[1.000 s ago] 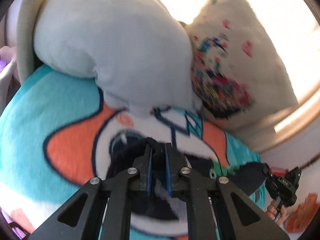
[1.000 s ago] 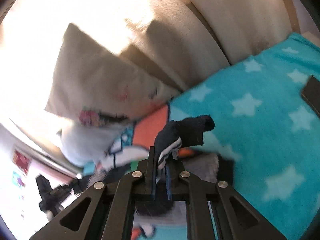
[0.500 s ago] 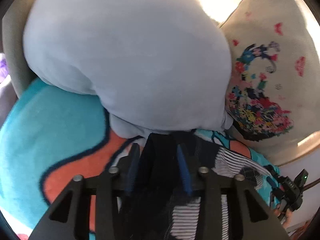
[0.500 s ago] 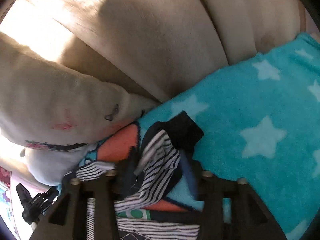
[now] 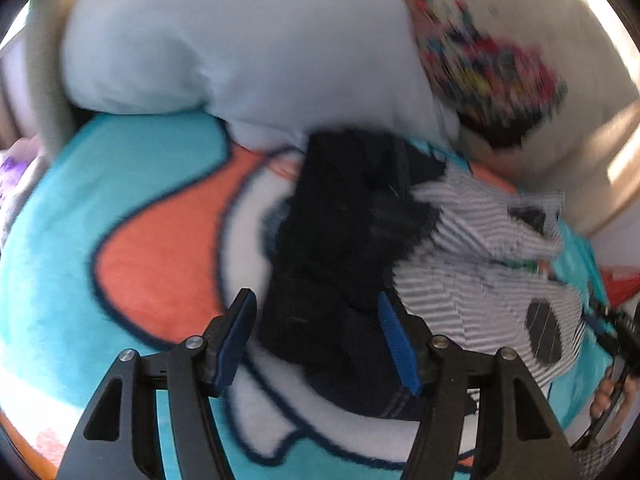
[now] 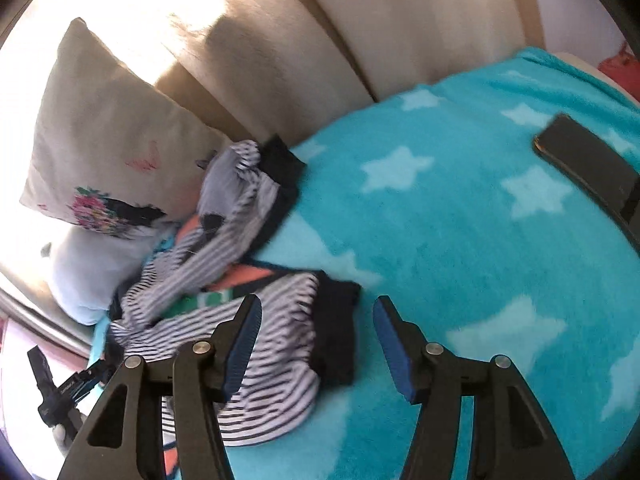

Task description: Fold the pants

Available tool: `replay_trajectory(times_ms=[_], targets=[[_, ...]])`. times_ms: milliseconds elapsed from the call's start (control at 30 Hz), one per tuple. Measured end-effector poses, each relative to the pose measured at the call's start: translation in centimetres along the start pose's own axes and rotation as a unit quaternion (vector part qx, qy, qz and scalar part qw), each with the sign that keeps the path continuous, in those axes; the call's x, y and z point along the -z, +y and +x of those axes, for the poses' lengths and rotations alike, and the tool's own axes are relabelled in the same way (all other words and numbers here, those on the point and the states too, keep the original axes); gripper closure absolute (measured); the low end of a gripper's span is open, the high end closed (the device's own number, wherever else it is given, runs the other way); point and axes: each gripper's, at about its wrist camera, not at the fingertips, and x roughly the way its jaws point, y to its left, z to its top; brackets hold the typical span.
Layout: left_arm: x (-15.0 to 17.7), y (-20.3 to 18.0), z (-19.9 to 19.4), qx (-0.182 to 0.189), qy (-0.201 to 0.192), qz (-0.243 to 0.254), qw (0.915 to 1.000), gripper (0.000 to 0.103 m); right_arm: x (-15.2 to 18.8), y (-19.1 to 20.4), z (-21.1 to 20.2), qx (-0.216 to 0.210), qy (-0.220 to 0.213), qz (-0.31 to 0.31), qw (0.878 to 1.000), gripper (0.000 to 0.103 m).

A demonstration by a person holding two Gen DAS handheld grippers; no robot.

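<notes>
The pants [image 5: 472, 280] are striped white and dark with navy cuffs and waistband. They lie crumpled on the turquoise blanket [image 5: 80, 208], their far end against the pillows. In the right wrist view the pants [image 6: 224, 264] lie left of centre, one navy cuff [image 6: 336, 320] between the fingers' line. My left gripper [image 5: 318, 334] is open and empty, hovering over the navy part [image 5: 344, 240]. My right gripper [image 6: 316, 338] is open and empty just above the near cuff.
A pale blue pillow [image 5: 240, 48] and a cream floral pillow [image 5: 500, 52] lean on the beige sofa back [image 6: 360, 28]. A dark phone [image 6: 588, 164] lies on the starred blanket [image 6: 460, 220] at the right.
Both grippers were shut on the pants a second ago; both have opened, let the fabric drop by the pillows, and drawn back.
</notes>
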Motion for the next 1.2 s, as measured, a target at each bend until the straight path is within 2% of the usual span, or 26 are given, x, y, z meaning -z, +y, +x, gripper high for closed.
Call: replay_trajectory(times_ms=[67,100,133,167,200,233,267,533,633,767,833,1033,1100,1200], targets=[[0.4,-1.4,0.7,-0.030,-0.001,0.026,0.9992,0.039,0.5,-0.2,0.9,0.002,0.013,0.006,1.000,0.041],[0.6,-2.0,0.8,-0.042,0.000,0.040,0.9983,0.051,0.7,0.1,1.3,0.007,0.014,0.003,1.000,0.040],[0.8,-2.3,0.8,-0.045,0.003,0.044,0.9980,0.072,1.0,0.7,1.5,0.017,0.004,-0.010,1.000,0.041],[0.9,-2.5,0.6,-0.046,0.009,0.046,0.9978,0.072,1.4,1.1,1.6,0.021,0.000,-0.022,1.000,0.049],[1.0,-2.6,0.3,-0.046,0.009,0.044,0.9979,0.072,1.7,1.6,1.7,0.015,0.008,-0.035,0.999,0.081],[1.1,-2.6,-0.2,-0.050,0.006,0.043,0.9978,0.073,1.9,2.0,2.2,0.008,0.022,-0.040,0.999,0.091],[1.2,-2.5,-0.5,-0.052,0.004,0.042,0.9977,0.073,2.0,2.2,2.4,0.003,0.032,-0.038,0.999,0.091],[3.6,-1.7,-5.6,-0.028,-0.016,0.017,0.9993,0.073,3.4,2.7,-1.4,-0.010,0.021,-0.047,0.999,0.092],[4.4,-1.3,-5.1,-0.034,-0.007,0.011,0.9993,0.072,4.6,2.0,-2.5,-0.012,0.022,-0.035,0.999,0.092],[5.7,-0.1,-3.5,-0.027,0.025,-0.006,0.9993,0.072,5.5,0.3,-2.7,-0.021,0.029,-0.003,0.999,0.092],[5.7,-0.1,-4.2,-0.022,0.022,-0.012,0.9994,0.072,5.4,-0.1,-3.2,-0.035,0.030,0.015,0.999,0.092],[4.6,-0.4,-8.2,0.005,-0.011,-0.016,0.9998,0.072,4.4,0.9,-6.5,-0.072,0.015,0.017,0.997,0.092],[4.6,-0.6,-8.5,-0.003,-0.011,-0.009,0.9999,0.071,4.0,1.1,-7.3,-0.077,0.008,0.014,0.997,0.092],[5.4,-0.5,-6.8,-0.014,0.012,-0.002,0.9998,0.069,4.1,0.5,-6.7,-0.057,0.019,0.015,0.998,0.091]])
